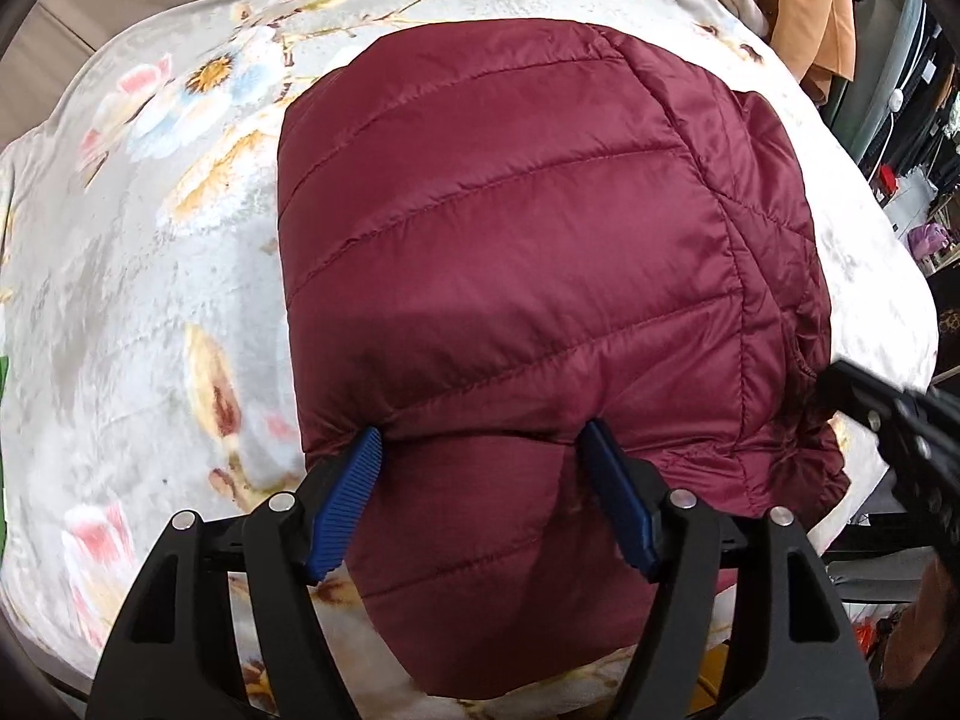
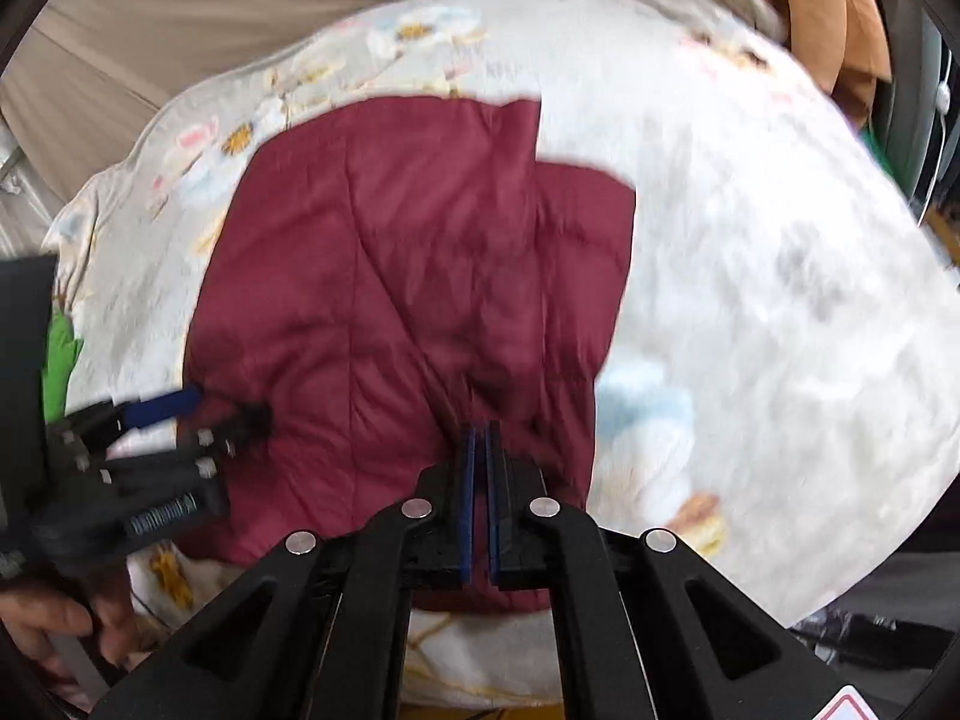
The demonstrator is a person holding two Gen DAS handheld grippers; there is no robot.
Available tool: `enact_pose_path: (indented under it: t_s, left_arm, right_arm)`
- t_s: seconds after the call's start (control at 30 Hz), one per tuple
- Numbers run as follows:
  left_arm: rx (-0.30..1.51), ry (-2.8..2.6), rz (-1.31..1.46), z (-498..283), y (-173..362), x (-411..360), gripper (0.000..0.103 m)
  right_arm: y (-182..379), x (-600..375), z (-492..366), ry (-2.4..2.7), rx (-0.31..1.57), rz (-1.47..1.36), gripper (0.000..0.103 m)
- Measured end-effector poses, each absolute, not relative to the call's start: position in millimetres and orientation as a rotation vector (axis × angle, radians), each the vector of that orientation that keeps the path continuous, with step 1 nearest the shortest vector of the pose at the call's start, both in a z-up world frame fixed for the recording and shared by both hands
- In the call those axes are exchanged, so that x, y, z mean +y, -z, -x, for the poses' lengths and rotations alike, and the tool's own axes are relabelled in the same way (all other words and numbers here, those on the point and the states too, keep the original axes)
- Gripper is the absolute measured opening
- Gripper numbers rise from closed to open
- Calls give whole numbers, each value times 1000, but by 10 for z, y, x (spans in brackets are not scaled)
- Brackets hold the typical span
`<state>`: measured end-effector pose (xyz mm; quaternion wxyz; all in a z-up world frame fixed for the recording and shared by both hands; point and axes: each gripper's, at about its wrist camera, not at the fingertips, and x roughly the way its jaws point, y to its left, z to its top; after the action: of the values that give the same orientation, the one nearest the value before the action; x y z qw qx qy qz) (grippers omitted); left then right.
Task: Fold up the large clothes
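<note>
The left gripper (image 1: 483, 444) stands wide, its blue pads (image 1: 348, 504) spread either side of the near edge of the jacket (image 1: 510, 228), with a fold of the maroon cloth bulging between them. The right gripper (image 2: 480, 438) is nearly closed, its two pads close together with only a thin slit between them, the tips meeting the jacket's near edge; whether cloth is pinched there I cannot tell, since that view is blurred.

The jacket is a maroon quilted puffer with a slight sheen, stitched in long slanting channels. It lies folded into a compact, roughly square bundle, one panel lapped over another along a seam toward its right side, and a rounded flap hangs toward the camera below the left gripper. Its right edge is rumpled and gathered.

The jacket rests in the middle of a blanket (image 1: 150, 276), pale grey-white with blue, pink and yellow flowers, which spreads out on every side of the jacket. Beyond the jacket's far right corner hangs an orange-tan garment (image 1: 810, 12).
</note>
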<state>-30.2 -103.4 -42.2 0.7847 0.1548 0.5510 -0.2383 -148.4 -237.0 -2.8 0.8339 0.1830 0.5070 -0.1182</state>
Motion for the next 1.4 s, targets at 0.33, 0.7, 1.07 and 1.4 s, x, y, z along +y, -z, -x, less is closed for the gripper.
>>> enact_pose_path:
  t_s: [0.33,0.7,1.07,1.4]
  left_arm:
    - [1165,522,-359,341,335,-989,68]
    - [1166,520,-346,282,368,-993,69]
    - [1189,502,-261,213,397,-858,70]
    - [1173,502,-271,236,383,-868,72]
  right_arm:
    - [295,-2467,1167,296,1131,-438,2]
    - [473,-2532,769,278,1162,-447,0]
    - [-130,-2804,606,316,998,-544,4]
    - [290,-2843,299,329,1128,-540,3]
